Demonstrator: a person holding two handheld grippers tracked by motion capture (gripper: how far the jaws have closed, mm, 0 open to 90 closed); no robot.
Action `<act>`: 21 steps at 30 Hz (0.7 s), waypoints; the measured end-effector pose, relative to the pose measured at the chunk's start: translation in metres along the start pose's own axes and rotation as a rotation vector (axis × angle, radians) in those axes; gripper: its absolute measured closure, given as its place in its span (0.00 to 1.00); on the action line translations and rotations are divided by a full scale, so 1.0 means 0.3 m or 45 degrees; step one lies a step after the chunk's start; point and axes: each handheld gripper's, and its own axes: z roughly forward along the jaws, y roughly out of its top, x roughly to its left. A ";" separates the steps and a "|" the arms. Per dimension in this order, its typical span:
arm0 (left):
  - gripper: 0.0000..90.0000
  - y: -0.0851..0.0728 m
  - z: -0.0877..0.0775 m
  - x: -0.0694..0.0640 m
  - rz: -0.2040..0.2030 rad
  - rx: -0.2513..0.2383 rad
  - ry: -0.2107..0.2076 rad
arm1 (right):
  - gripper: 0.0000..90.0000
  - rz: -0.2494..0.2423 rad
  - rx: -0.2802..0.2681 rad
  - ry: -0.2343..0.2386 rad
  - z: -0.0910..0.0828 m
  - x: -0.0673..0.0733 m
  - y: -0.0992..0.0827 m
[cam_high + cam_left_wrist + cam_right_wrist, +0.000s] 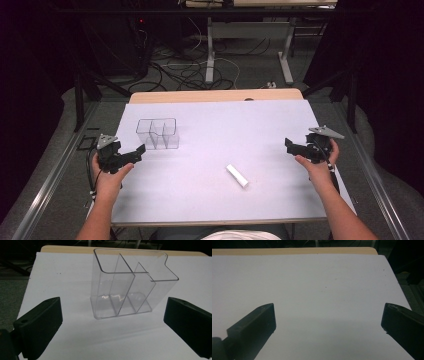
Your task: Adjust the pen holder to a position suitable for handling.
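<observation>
On the white table a clear divided box stands far left, just ahead of my left tongs — a small white tube lies mid-front. My right tongs hover well apart — both pairs gape wide, holding nothing.

A clear plastic organizer with upright dividers stands empty on the table's left-rear area.

Off-task items: table and floor clutter

A white sheet is laid over the wooden table; a strip of wood is left uncovered at the far edge. Cables and metal desk legs are seen on the floor beyond.
</observation>
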 end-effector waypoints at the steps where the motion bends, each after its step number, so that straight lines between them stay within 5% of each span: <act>1: 0.02 0.004 0.000 0.004 0.002 -0.002 -0.002 | 0.00 0.005 0.003 0.005 -0.004 0.003 -0.001; 21: 0.24 0.141 -0.007 0.026 -0.070 -0.071 0.082 | 0.00 -0.069 -0.010 0.046 -0.017 0.052 -0.028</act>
